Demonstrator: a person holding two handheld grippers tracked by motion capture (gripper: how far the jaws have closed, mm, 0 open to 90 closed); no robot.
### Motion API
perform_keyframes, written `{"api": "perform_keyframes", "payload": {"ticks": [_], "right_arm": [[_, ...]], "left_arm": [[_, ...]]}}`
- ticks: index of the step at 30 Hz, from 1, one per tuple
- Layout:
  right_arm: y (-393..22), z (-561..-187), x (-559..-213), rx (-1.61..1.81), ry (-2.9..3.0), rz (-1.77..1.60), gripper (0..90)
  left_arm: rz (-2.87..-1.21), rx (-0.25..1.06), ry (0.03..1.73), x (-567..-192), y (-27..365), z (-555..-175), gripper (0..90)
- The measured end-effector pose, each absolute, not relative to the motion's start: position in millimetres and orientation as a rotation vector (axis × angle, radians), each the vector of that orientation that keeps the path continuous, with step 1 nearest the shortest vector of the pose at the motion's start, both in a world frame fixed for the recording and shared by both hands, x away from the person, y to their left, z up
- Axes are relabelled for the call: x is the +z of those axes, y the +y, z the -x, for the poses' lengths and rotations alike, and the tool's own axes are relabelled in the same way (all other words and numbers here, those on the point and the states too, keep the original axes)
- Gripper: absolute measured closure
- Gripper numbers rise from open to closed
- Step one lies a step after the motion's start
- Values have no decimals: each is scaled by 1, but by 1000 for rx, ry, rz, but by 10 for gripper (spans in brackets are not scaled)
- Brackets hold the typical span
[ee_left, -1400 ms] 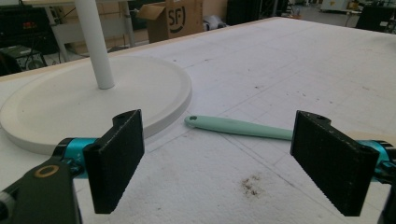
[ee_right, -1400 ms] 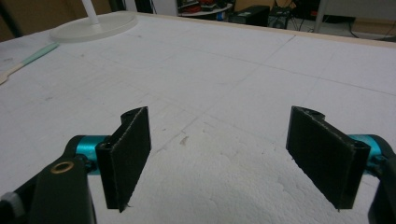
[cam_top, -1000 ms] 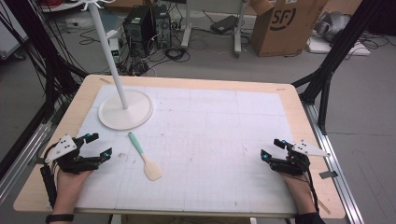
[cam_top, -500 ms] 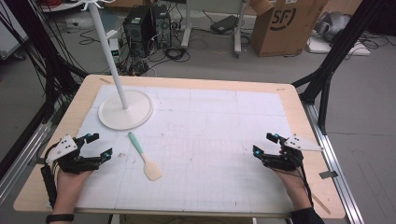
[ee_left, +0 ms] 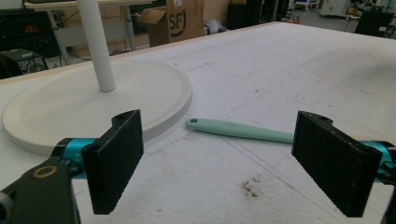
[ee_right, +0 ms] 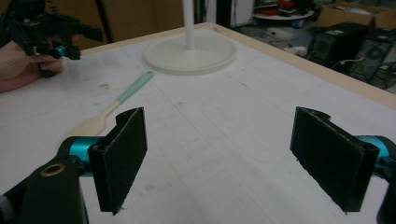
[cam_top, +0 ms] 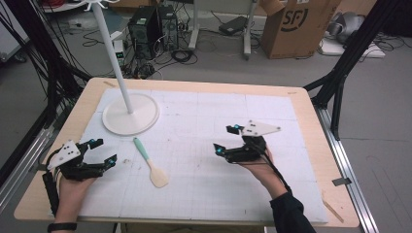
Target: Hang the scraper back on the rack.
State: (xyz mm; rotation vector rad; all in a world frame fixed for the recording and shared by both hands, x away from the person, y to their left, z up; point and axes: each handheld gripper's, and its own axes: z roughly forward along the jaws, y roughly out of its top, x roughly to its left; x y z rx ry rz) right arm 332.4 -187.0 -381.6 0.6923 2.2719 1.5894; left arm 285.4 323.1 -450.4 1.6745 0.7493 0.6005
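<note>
Moved: your right gripper (cam_top: 226,139) has travelled in from the table's right edge toward the middle of the white mat (cam_top: 272,189) since the earlier high views; your left gripper (cam_top: 103,152) sits where it was, near the left edge.
Right gripper: its jaws stand wide apart with nothing between them; in the right gripper view bare mat lies in the gap, and it hangs just above the surface.
Left gripper: jaws also spread wide and empty, your hand (cam_top: 71,191) resting on the mat at the lower left; the right gripper view shows it far off at the upper left (ee_right: 70,35).
Spatula: the spatula (cam_top: 151,163) lies flat on the mat between your two grippers, nearer the left one, mint handle pointing toward the stand, pale blade toward you. In the left gripper view its handle (ee_left: 238,129) runs across just beyond the jaws, touching neither.
Stand: the white round base (cam_top: 130,114) with its upright pole (cam_top: 113,57) sits at the far left of the mat, just beyond the spatula's handle tip, apart from it.
Background: a cardboard box (cam_top: 298,25) stands on the floor past the table.
</note>
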Motion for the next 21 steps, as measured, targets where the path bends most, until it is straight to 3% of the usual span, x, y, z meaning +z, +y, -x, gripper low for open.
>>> {"api": "perform_keyframes", "payload": {"ticks": [13, 21], "right_arm": [[-71, -351, -397, 1533, 2479, -601, 245], [-15, -346, -416, 1465, 2579, -625, 356]], "left_arm": [[-1669, 595, 753, -450, 323, -285, 173], [-1669, 593, 751, -450, 324, -286, 173]]}}
